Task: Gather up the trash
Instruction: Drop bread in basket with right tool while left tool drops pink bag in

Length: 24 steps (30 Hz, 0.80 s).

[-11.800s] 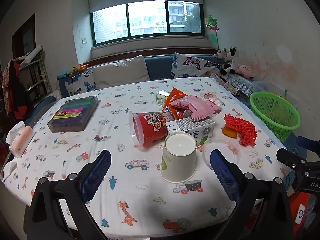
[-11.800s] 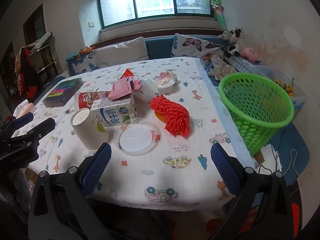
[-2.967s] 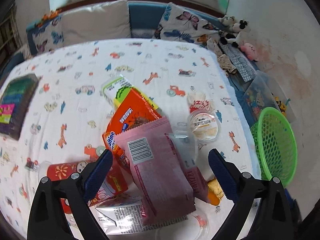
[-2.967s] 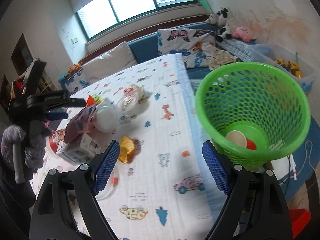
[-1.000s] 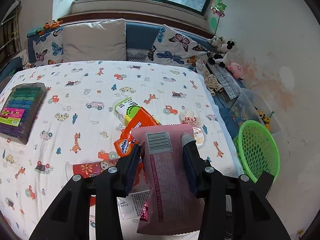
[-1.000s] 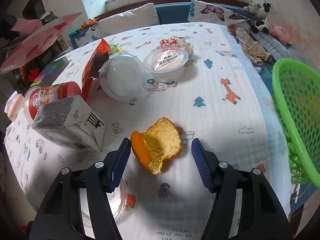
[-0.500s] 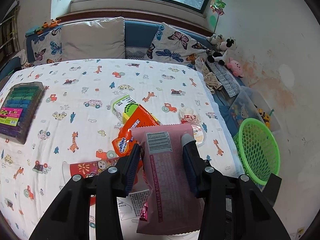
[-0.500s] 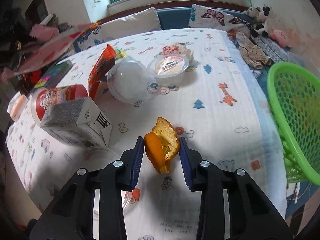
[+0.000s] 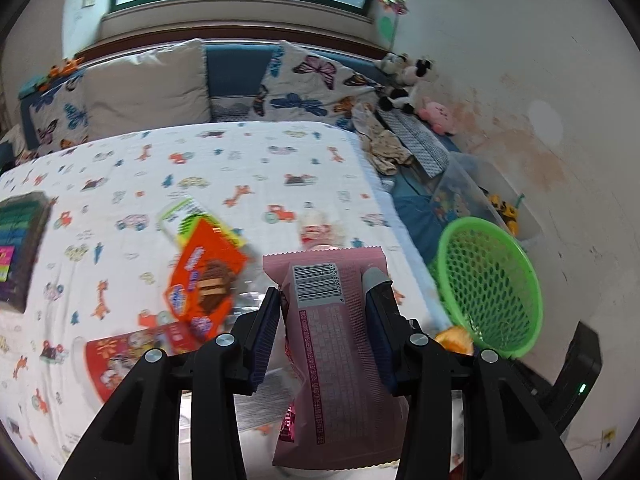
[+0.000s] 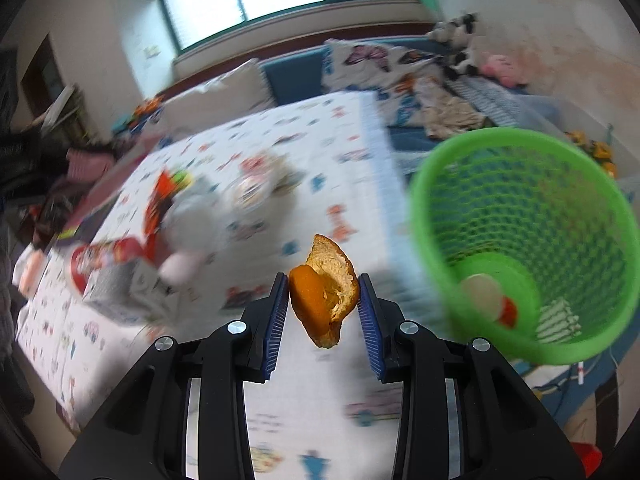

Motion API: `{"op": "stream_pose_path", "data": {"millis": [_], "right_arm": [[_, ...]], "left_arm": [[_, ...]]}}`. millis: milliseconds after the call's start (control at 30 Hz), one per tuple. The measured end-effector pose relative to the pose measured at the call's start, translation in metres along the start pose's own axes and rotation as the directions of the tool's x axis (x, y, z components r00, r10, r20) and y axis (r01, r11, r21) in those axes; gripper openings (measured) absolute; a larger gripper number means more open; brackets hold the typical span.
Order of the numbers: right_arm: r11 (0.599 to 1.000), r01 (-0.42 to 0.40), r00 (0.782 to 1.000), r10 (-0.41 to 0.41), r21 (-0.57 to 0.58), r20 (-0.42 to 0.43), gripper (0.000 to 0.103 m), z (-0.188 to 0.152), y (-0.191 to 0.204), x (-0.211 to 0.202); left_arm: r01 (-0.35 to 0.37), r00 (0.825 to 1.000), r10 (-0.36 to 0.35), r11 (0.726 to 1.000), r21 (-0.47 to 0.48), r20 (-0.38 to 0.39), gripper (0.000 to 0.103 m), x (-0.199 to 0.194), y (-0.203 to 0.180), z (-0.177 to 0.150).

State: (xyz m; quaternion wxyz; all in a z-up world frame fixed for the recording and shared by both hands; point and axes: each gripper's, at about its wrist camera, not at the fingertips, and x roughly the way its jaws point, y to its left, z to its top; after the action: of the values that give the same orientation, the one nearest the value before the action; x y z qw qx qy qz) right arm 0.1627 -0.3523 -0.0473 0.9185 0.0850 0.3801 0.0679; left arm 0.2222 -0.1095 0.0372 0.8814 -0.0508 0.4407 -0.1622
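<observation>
My left gripper (image 9: 326, 312) is shut on a pink snack wrapper (image 9: 336, 344) with a barcode, held above the table. My right gripper (image 10: 323, 294) is shut on a piece of orange peel (image 10: 324, 290), lifted off the table just left of the green mesh basket (image 10: 524, 240). The basket holds a paper cup (image 10: 482, 294) and other trash. In the left wrist view the basket (image 9: 490, 280) stands off the table's right edge, with the peel (image 9: 454, 338) beside it.
On the cartoon-print tablecloth (image 9: 240, 168) lie an orange snack bag (image 9: 206, 280), a green-and-white carton (image 9: 184, 218), a red cup (image 9: 132, 356) and a small wrapper (image 9: 318, 232). A marker box (image 9: 18, 248) sits at the left edge. A cushioned bench (image 9: 236, 80) runs behind.
My right gripper has lifted the orange peel off the table and swung right toward the green basket. My left gripper still holds the pink wrapper and has shifted toward the basket.
</observation>
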Motion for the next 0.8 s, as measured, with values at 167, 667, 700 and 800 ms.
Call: {"op": "stream_pose_path", "data": {"millis": [167,667,700,800], "right_arm": [[0.995,0.066,0.997,-0.069,0.080,0.025,0.036,0.011,-0.049,-0.014],[0.956,0.199,0.979,-0.203,0.218,-0.003,0.044,0.019,-0.144,-0.010],[0.955,0.198,0.979,-0.203,0.222,-0.001,0.047,0.020,-0.147,-0.010],[0.952,0.202,0.978,-0.209,0.229,0.007,0.051,0.019,-0.151,-0.012]], "left_arm": [[0.027,1.000,-0.026,0.998,0.050,-0.014,0.042,0.011,-0.031,0.004],[0.075,0.996,-0.065,0.982,0.172,-0.066,0.042,0.046,-0.104,0.015],[0.081,0.995,-0.070,0.981,0.178,-0.069,0.042,0.049,-0.108,0.016],[0.092,0.994,-0.078,0.977,0.194,-0.078,0.042,0.056,-0.120,0.018]]}}
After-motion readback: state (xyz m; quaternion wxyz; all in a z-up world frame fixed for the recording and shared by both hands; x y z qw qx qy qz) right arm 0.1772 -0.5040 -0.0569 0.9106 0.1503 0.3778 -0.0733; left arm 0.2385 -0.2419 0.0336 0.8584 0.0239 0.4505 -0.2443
